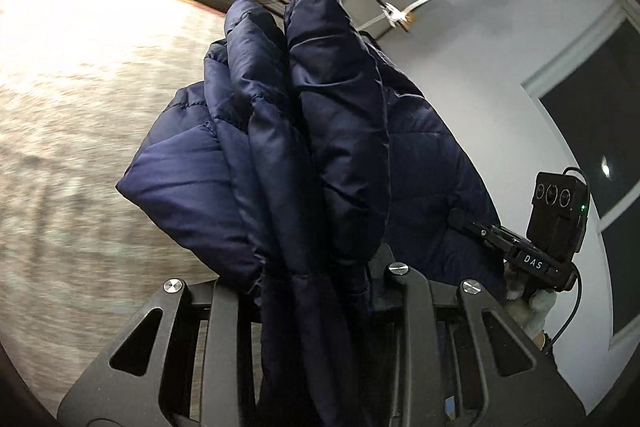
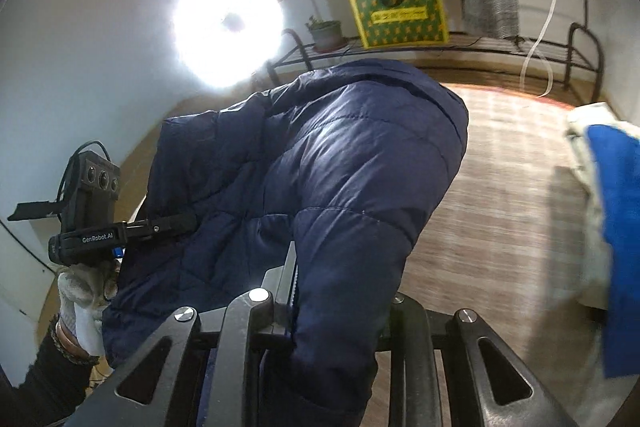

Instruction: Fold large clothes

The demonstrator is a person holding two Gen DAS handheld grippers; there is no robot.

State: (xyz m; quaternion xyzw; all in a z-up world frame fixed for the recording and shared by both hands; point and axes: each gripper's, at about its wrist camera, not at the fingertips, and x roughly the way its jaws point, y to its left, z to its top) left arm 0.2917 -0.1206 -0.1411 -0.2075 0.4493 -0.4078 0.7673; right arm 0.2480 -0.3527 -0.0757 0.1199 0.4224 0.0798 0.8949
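Wood-grain floor [image 2: 500,195] spreads under everything, blurred in both wrist views.

Navy quilted puffer jacket [image 1: 304,131] is off the floor, bunched and hanging between the two grippers, its padded panels folded in thick ridges.

Far side of the room: black metal rack [image 2: 576,43] along the wall, with a yellow-and-green patterned box [image 2: 398,11] on it and a small potted plant [image 2: 326,33] just left of the box. Ring light [image 2: 228,27] glares against the white wall.

Near right edge, a blue cloth [image 2: 620,227] lies over something pale; too blurred to say what.

Left gripper [image 1: 316,291]: jaws drawn in, pinching a gathered fold of jacket.

Right gripper [image 2: 336,307]: jaws likewise pinching jacket fabric, which drapes over and hides the fingertips.

A white-gloved hand [image 2: 82,299] grips the left gripper's handle
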